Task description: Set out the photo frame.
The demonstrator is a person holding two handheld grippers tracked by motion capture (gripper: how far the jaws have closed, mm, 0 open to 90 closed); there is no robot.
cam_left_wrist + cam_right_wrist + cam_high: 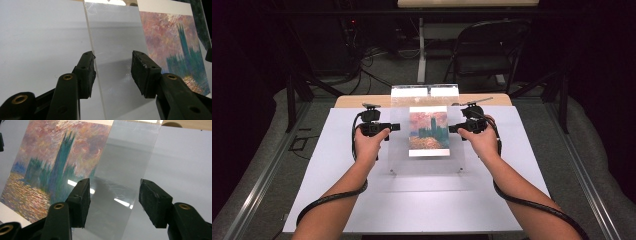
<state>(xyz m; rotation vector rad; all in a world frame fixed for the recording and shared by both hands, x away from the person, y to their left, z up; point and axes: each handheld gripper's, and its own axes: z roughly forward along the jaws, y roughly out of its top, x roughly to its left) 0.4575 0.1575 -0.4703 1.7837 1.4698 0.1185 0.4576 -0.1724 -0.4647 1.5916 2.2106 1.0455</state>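
— Forearms come first, mine, from the bottom of the high view, each with a black cable trailing back. What do you hold?

— Nothing is pressed yet. My left gripper (395, 127) has its jaws apart around the left edge of the clear acrylic sheet (424, 167). In the left gripper view one pad (88, 73) stands just at that edge, the other pad is over the sheet, and a gap is between them.

— And the right one?

— My right gripper (453, 129) is the same at the right edge: jaws apart, the edge between them, no pad pressing.

— Where is the sheet?

— On the white board (337, 190), in the middle, between my two hands. It covers the painting print (428, 131), a picture of towers under a pink sky with orange water.

— What is around?

— Behind the print, a second clear piece (424, 91) lies at the far end, near the wooden table edge (357, 101). Farther off a folding chair (487, 50) stands on the floor, with cables (372, 65) beside a table leg.

— Anything in the way?

— Around the grippers the board is bare.
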